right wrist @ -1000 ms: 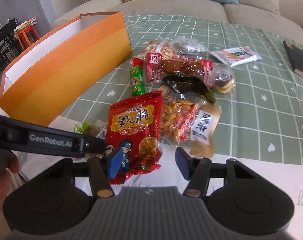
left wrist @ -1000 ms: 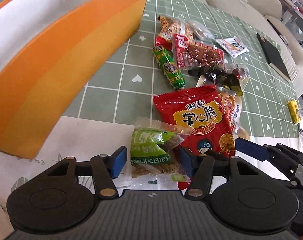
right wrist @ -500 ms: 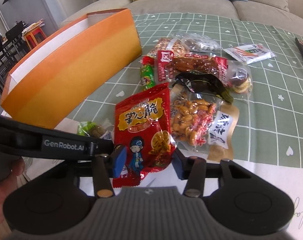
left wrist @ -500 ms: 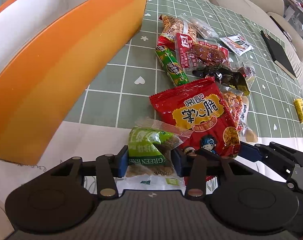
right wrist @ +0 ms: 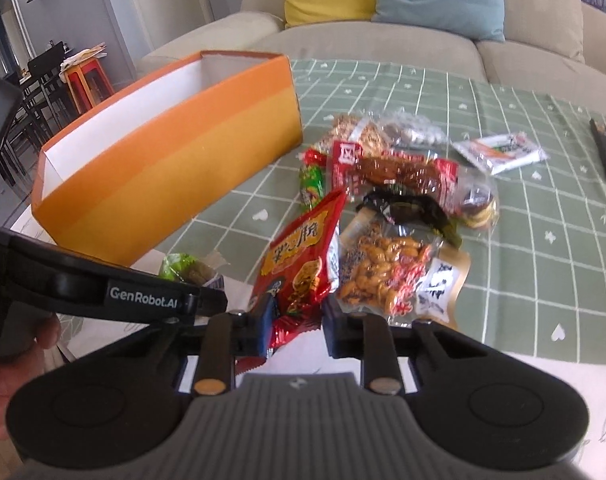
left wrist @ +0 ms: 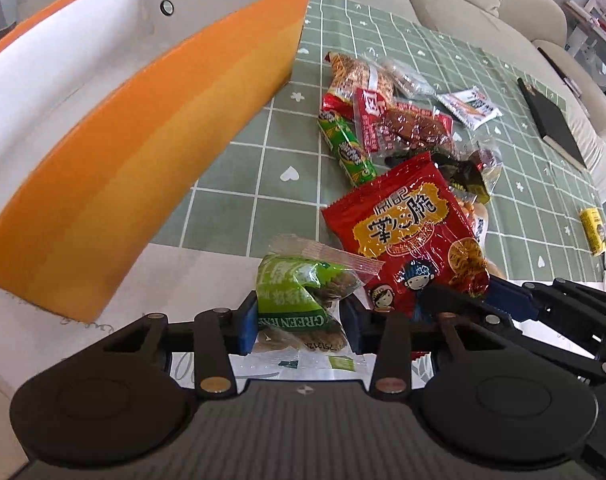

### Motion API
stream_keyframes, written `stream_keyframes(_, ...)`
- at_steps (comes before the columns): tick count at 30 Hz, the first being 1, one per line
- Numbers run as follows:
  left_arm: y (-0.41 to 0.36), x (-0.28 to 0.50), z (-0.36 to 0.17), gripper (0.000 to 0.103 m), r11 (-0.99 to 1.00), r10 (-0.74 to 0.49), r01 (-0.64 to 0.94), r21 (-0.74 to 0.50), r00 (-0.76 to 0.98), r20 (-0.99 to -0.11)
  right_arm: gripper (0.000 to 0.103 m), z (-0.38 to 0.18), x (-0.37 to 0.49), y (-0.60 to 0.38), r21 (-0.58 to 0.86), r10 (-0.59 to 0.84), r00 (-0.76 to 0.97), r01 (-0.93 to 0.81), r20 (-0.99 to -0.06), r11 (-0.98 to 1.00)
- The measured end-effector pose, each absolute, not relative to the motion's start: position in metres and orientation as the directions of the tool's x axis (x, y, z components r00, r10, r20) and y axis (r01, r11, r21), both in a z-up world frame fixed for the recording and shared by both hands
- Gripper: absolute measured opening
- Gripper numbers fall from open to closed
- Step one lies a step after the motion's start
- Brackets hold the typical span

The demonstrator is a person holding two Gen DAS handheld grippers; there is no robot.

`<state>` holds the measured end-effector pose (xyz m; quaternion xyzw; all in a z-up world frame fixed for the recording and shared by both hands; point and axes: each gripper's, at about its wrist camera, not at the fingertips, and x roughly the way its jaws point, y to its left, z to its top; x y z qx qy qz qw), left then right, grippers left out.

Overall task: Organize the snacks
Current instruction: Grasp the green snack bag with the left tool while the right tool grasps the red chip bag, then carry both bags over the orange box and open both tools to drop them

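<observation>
Your right gripper has just been closing and now pinches the bottom edge of the red snack packet, which stands tilted up off the table, its top corner leaning toward the pile. Your left gripper has been closing too, and its blue pads press both sides of the green peas packet, crumpled between them, low over the white strip at the near edge of the table. The two packets sit side by side, the red one just right of the green in the left wrist view, with the right gripper's black linkage reaching in from the right under it.

Just beyond the red packet lies the rest of the pile: a clear bag of orange nuts, a dark packet, a red-labelled packet of brown meat, a narrow green stick pack and a white sachet further out. All rest on the green checked tablecloth. To the left stands the orange box, open-topped with a white inside. Behind the table runs a beige sofa.
</observation>
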<state>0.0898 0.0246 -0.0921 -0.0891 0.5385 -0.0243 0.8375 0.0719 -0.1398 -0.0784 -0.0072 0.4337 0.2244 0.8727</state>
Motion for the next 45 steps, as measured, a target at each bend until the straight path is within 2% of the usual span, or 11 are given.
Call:
stream_keyframes(10, 0.035, 0.078, -0.05, 0.047, 0.979, -0.149, -0.048, -0.197, 0.493, -0.857, 0.021, -0.045, 0.068, -0.137, 0.144, 0.383, 0.568, -0.419, -0.728, 0.896)
stream_keyframes(16, 0.045, 0.067, -0.015, 0.047, 0.976, -0.159, -0.035, -0.214, 0.559, -0.814, 0.005, -0.016, 0.067, -0.126, 0.117, 0.393, 0.594, -0.448, -0.702, 0.886)
stream_keyframes(22, 0.059, 0.067, 0.007, 0.047, 0.975, -0.154, -0.038, -0.217, 0.588, -0.794, 0.005, -0.001, 0.074, -0.12, 0.131, 0.424, 0.586, -0.475, -0.691, 0.87)
stream_keyframes(29, 0.085, 0.074, 0.024, 0.047, 0.982, -0.099, -0.063, -0.176, 0.625, -0.774, 0.005, 0.021, 0.094, -0.113, 0.147, 0.449, 0.6, -0.484, -0.662, 0.863)
stream_keyframes(40, 0.133, 0.11, 0.034, 0.047, 0.986, 0.033, -0.147, -0.074, 0.619, -0.785, 0.005, 0.083, 0.128, -0.069, 0.19, 0.555, 0.651, -0.545, -0.517, 0.816)
stream_keyframes(45, 0.147, 0.13, 0.019, 0.047, 0.992, 0.073, -0.128, 0.002, 0.553, -0.83, 0.005, 0.081, 0.149, -0.019, 0.22, 0.607, 0.59, -0.596, -0.532, 0.772)
